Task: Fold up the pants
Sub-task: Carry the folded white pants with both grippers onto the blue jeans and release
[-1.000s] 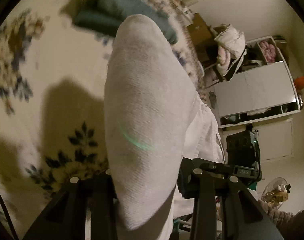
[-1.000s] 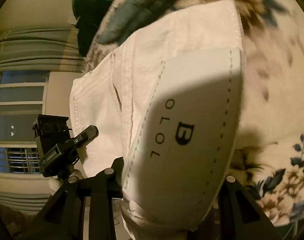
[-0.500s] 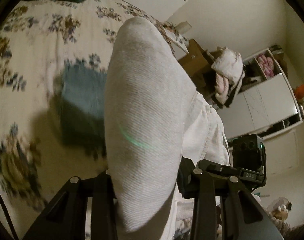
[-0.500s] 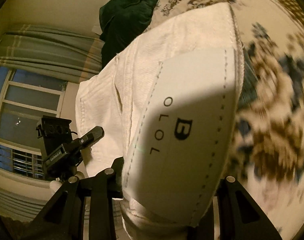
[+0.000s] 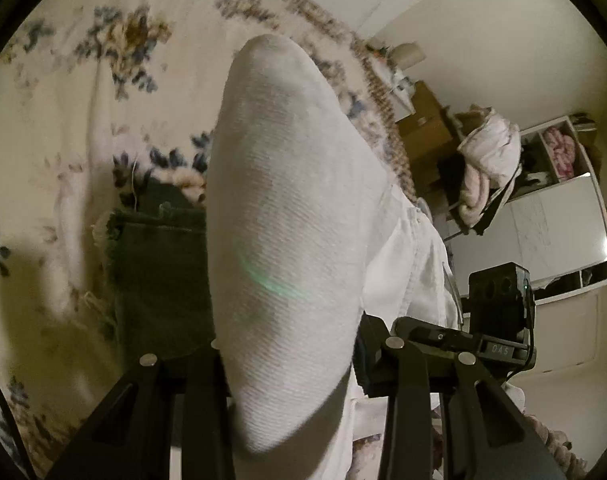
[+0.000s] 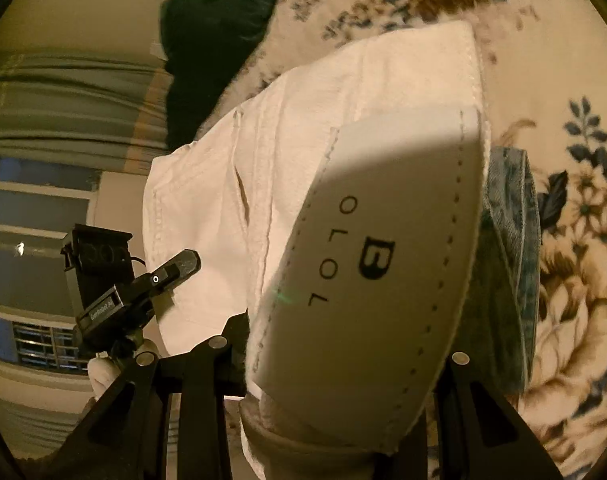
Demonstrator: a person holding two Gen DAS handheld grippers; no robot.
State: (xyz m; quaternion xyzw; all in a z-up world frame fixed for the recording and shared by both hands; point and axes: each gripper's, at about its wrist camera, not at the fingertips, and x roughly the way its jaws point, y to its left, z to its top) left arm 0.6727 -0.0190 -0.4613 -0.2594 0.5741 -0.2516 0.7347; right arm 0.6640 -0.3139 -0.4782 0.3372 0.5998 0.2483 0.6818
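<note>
White pants [image 5: 287, 220] fill the middle of the left wrist view, held up above a floral bedspread [image 5: 63, 120]. My left gripper [image 5: 299, 380] is shut on one end of them. In the right wrist view the same white pants [image 6: 303, 168] show a pale label patch [image 6: 375, 280] with black letters. My right gripper [image 6: 335, 400] is shut on that end. Each gripper appears in the other's view, the right one [image 5: 499, 320] and the left one [image 6: 115, 292]. The pants hang stretched between them.
A folded dark green garment [image 5: 159, 272] lies on the bed below the pants. A folded blue denim piece [image 6: 507, 280] lies at right. A dark green pillow [image 6: 219, 28] sits at the bed's far end. Shelves with clothes [image 5: 543, 184] stand by the wall; a window [image 6: 31, 248] is left.
Both grippers have carried the white pants across the bed. The folded dark garments have slid from the far part of each view to just beneath the pants.
</note>
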